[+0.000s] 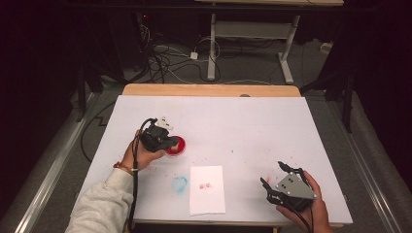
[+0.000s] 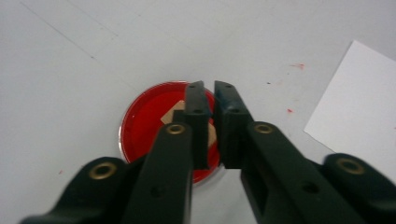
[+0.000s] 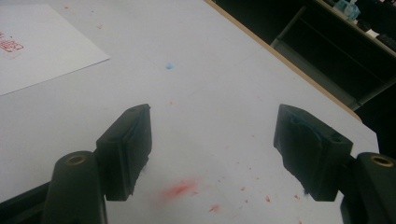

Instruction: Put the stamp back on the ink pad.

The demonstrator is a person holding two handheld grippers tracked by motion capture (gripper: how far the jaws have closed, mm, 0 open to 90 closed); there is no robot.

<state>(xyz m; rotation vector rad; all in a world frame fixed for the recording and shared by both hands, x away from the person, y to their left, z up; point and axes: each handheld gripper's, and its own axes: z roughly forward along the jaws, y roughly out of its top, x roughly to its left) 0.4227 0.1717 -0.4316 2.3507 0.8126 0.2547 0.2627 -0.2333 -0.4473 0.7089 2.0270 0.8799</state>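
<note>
A round red ink dish point(image 1: 178, 146) point(image 2: 144, 126) sits left of centre on the white table point(image 1: 243, 126). My left gripper point(image 1: 168, 141) point(image 2: 209, 87) hangs right over it, jaws almost together on a tan stamp piece point(image 2: 169, 115) that rests in the red ink. A white paper sheet point(image 1: 207, 189) point(image 2: 359, 107) point(image 3: 37, 46) near the front edge carries a small red stamp mark point(image 1: 206, 185) point(image 3: 9, 45). My right gripper point(image 1: 272, 173) point(image 3: 213, 112) stands open above bare table at the front right, nothing between its fingers.
A blue smear point(image 1: 179, 183) lies just left of the paper. Red ink flecks point(image 3: 180, 190) dot the table under the right gripper. The table's wooden far edge point(image 1: 209, 90) borders a floor with cables and a desk frame point(image 1: 248, 34).
</note>
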